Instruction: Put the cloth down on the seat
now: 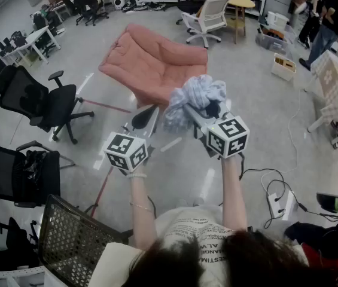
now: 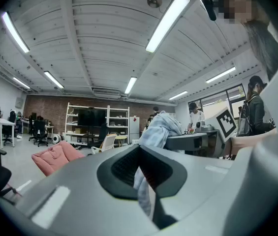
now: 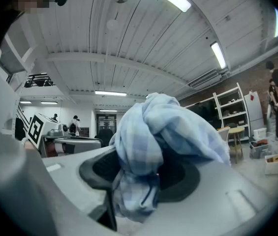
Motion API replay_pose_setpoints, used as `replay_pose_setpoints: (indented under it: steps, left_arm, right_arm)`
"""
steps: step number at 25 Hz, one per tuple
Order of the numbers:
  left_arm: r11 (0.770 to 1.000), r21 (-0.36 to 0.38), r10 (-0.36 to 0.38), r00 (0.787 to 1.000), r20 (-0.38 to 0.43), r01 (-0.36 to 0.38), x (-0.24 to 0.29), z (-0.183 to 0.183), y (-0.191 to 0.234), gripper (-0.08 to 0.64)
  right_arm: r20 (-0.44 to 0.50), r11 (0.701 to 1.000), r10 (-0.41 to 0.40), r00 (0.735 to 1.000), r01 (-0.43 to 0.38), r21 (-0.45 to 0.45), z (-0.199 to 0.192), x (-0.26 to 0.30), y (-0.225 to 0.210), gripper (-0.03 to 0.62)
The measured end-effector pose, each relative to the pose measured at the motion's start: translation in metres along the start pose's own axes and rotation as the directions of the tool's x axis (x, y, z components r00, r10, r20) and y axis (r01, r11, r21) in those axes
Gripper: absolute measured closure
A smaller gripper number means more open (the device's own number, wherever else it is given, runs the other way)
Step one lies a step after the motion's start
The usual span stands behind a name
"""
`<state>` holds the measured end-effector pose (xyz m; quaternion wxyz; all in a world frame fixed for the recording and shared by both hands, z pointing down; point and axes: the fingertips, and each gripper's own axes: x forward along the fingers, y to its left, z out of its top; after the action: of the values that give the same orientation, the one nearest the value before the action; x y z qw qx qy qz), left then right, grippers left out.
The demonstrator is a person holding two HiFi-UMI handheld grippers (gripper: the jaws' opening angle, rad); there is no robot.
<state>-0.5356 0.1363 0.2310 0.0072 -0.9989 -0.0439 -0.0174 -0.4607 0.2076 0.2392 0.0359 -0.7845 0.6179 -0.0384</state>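
Cloth (image 1: pixel 195 94) bunched in clenched right tongs (image 1: pixel 209 109), trailing end pinched by left tongs (image 1: pixel 151 115), pink seat (image 1: pixel 151 61) beyond

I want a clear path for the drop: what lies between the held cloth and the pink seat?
Only bare floor; nothing stands between the cloth and the pink seat. The left gripper view shows this stretch.

Cloth (image 1: pixel 195 94) conceals the jaw tips of the right gripper (image 1: pixel 200 112) and part of the seat (image 1: pixel 151 64); the left gripper (image 2: pixel 142 171) possibly pinches its hanging strip.
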Motion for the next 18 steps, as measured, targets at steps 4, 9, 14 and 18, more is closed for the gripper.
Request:
replay_pose_setpoints:
  steps: [4,9,14,18]
  left_arm:
    - [1.000,0.000,-0.001,1.000,0.004,0.001,0.004,0.001,-0.006,0.560]
    - [1.000,0.003,0.001,1.000,0.003,-0.001,0.013,0.002,-0.012,0.560]
    - [1.000,-0.003,0.017,1.000,0.011,-0.017,0.025,0.004,-0.019,0.560]
    - [1.000,-0.004,0.023,0.999,0.028,-0.023,0.032,0.009,-0.030,0.560]
  right_arm:
    - [-0.006,1.000,-0.004,1.000,0.004,0.000,-0.002,-0.004,-0.006,0.376]
    - [-0.012,1.000,0.001,1.000,-0.001,0.000,-0.001,-0.010,-0.014,0.376]
    - [-0.028,1.000,0.009,1.000,-0.010,-0.007,0.001,-0.020,-0.027,0.376]
    - [-0.027,1.000,0.011,1.000,-0.011,0.000,0.005,-0.029,-0.039,0.376]
